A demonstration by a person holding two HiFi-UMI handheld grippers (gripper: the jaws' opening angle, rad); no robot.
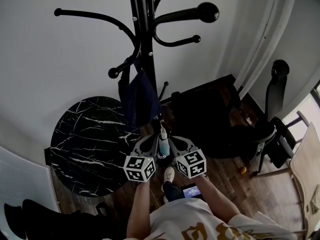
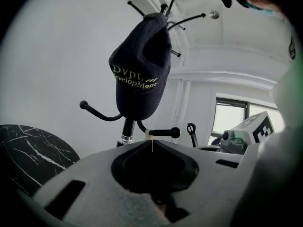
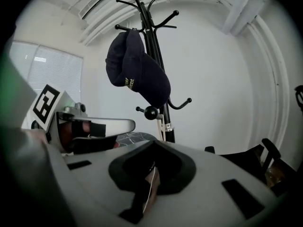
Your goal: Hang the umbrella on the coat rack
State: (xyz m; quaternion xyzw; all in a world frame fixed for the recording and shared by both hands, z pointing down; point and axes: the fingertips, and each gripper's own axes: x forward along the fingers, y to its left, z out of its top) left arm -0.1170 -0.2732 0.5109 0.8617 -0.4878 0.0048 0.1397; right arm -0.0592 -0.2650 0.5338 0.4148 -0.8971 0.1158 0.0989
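Observation:
The black coat rack (image 1: 145, 34) stands straight ahead, with a navy cap (image 1: 137, 99) on a low hook. Close in front of it, a teal folded umbrella (image 1: 163, 145) hangs end-on between my two grippers. My left gripper (image 1: 149, 141) and right gripper (image 1: 176, 140) sit side by side, tips toward the pole. In the left gripper view the gripper (image 2: 151, 143) is shut, with a thin pale line pinched at its tips below a ball-tipped hook (image 2: 163, 133). The right gripper (image 3: 154, 143) is also shut, with a thin brownish strip between its jaws. Neither gripper view shows the umbrella's body.
A round black marble table (image 1: 85, 144) stands left of the rack. A black cabinet (image 1: 210, 119) and a black chair (image 1: 272, 124) are to the right, with a pale wooden chair (image 1: 305, 169) at the edge. The person's feet (image 1: 169, 176) are on the wooden floor below the grippers.

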